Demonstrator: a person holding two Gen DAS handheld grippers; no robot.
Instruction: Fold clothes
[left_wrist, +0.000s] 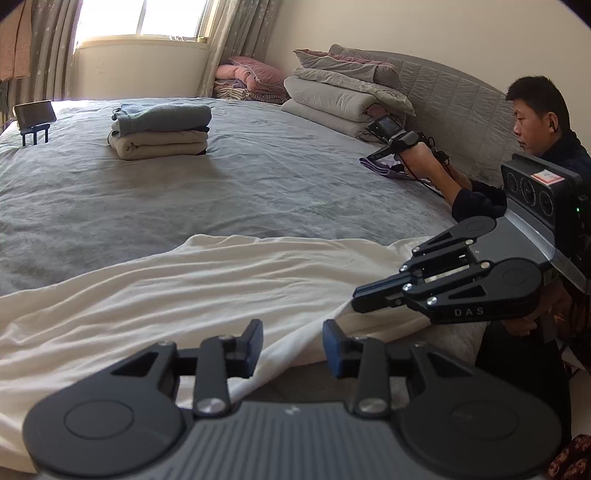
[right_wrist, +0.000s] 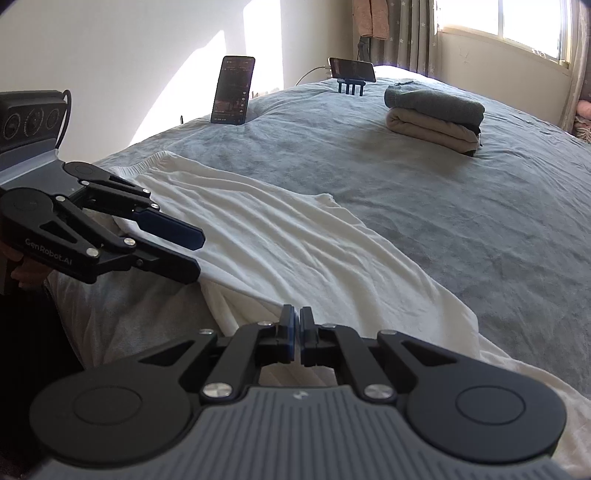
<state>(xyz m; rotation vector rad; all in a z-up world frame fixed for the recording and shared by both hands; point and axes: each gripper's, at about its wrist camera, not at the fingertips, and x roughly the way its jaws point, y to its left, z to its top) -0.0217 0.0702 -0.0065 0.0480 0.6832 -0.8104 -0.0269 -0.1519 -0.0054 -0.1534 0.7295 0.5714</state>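
My left claw (left_wrist: 292, 345) stands partly open over the near edge of the white garment (left_wrist: 207, 291), with a ridge of cloth running up between its pads but not pinched, so that side holds nothing. My right claw (right_wrist: 296, 334) is closed; in the left wrist view its tips meet the garment's edge and appear to nip a fold of it, though I cannot see cloth between the pads for certain. The garment lies spread and rippled along the near side of the bed (left_wrist: 258, 177), one end hanging over the mattress edge. The risk I see is lopsidedness: if I pull with the right claw while the left has no hold, the cloth will likely drag askew, bunch its wrinkles into the fold, or slide further off the bed. Closing the left claw on too thick a ridge could also catch the grey bed cover underneath and lift it along. The folded stack (right_wrist: 436, 114) sits well apart, safe from my reach. As for containers, I see none: no basket, box or drawer in either view.
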